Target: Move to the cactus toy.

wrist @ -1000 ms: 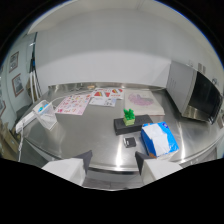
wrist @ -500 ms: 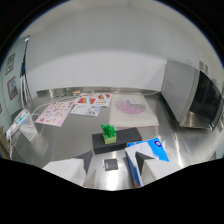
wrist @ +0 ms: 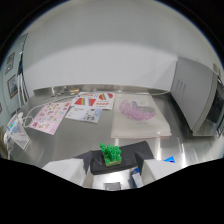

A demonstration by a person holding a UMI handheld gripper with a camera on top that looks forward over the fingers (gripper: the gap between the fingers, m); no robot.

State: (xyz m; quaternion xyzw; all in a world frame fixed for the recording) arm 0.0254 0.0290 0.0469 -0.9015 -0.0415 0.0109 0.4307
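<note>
**Gripper closes in on green cactus toy at steel workbench**

A small green cactus toy (wrist: 110,153) stands upright on a dark flat pad (wrist: 121,157), directly ahead of the hand-held gripper (wrist: 112,172) and roughly in line with the gap between its two pale fingers (wrist: 65,169). The fingers sit apart, one to each side of the pad's near edge, and hold nothing; the toy rests on its own support just beyond their tips. To the right, beside the right finger, a blue-and-white packet (wrist: 169,159) peeks out, its print too small to read. Farther back on the brushed-metal table (wrist: 75,140) lie several sheets: a clear sleeve with a pink and purple pattern (wrist: 138,116), a card with red and yellow shapes (wrist: 94,100), a pale sheet (wrist: 84,114) and a pink sticker page (wrist: 47,116) at far left; no lettering is legible. A grey cabinet (wrist: 192,97) stands at right. A plain white wall (wrist: 105,55) closes the scene, with framed pictures (wrist: 10,75) at left.
</note>
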